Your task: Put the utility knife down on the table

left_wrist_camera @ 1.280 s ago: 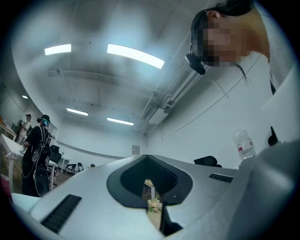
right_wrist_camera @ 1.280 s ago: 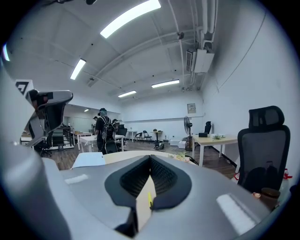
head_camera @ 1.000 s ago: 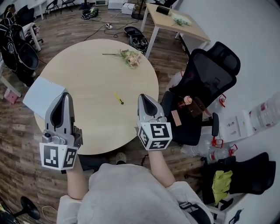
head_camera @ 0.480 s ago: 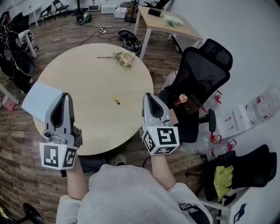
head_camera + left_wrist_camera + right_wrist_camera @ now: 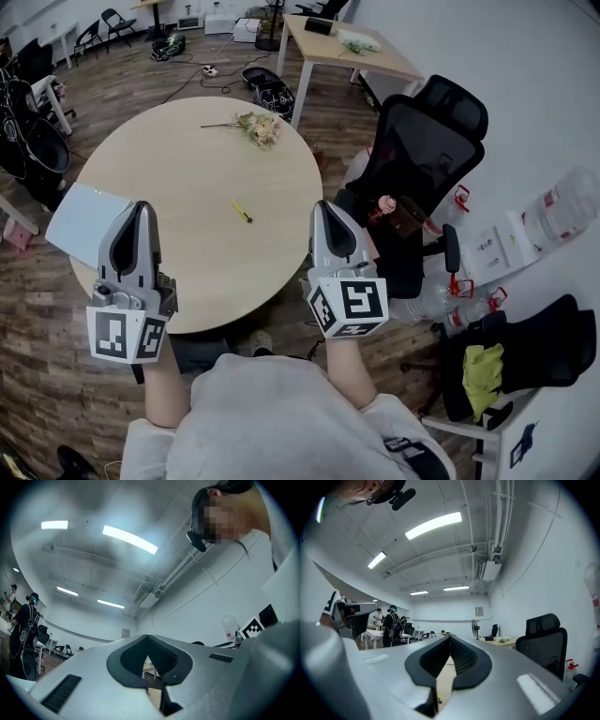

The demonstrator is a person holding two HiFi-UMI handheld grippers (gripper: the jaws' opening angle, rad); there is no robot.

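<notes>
The yellow utility knife (image 5: 243, 212) lies flat on the round wooden table (image 5: 178, 169), right of its middle, with nothing touching it. My right gripper (image 5: 326, 204) hovers over the table's right edge, to the right of the knife, shut and empty. My left gripper (image 5: 141, 206) hangs over the table's near left part, also shut and empty. In the right gripper view the jaws (image 5: 450, 637) meet at their tips, and a sliver of the knife (image 5: 438, 697) shows low between them. The left gripper (image 5: 147, 637) in its own view points up toward the far wall, with its jaw tips together.
A bunch of flowers (image 5: 258, 128) lies at the table's far side and a white flat box (image 5: 86, 217) at its left edge. A black office chair (image 5: 422, 141) stands right of the table. A wooden desk (image 5: 356, 47) is behind. People (image 5: 393, 625) stand far off.
My right gripper has drifted a little right, away from the knife, which stays on the table. The head view has shifted slightly. My left gripper holds its place.
</notes>
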